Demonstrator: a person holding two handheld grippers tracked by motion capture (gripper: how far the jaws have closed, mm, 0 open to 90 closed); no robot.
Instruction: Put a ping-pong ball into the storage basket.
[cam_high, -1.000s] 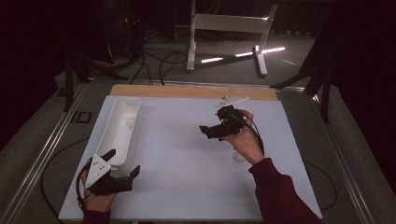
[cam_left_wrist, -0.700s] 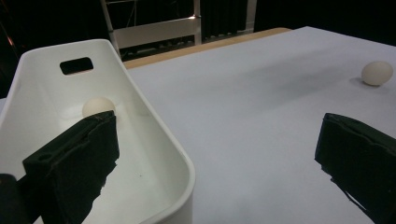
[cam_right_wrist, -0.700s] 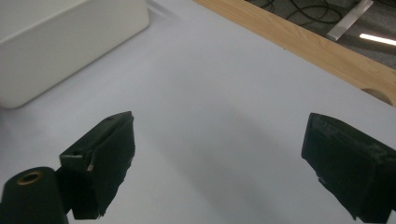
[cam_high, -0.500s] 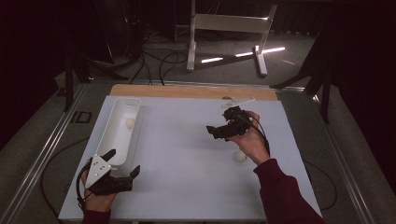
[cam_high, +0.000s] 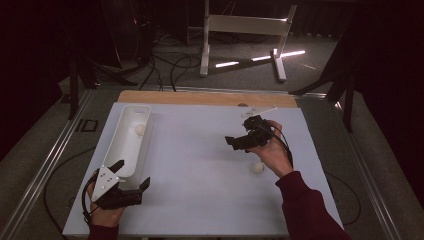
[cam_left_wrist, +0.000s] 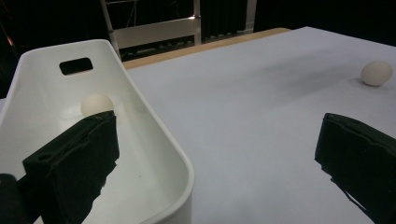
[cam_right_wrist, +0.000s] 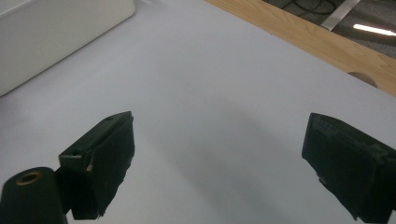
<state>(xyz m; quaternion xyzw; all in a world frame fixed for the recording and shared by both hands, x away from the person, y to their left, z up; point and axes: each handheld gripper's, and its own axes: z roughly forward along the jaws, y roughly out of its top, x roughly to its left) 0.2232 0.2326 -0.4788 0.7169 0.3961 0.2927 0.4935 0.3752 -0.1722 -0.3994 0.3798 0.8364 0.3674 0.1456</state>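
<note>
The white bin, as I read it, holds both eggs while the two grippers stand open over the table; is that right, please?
Not quite: the white bin holds one egg; the other egg lies on the table beside the right hand, as the high view shows. Both grippers are open.

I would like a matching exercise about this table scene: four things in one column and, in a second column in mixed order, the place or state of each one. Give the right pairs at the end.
Things
1. egg in the bin
2. loose egg
3. left gripper
4. right gripper

Places or states
A. lies on the bare white table top, beside the person's right hand
B. open, at the near end of the white bin
C. open, held above the middle of the table, holding nothing
D. rests inside the long white container, toward its far end

Pairs: 1-D, 2-A, 3-B, 4-C
</note>
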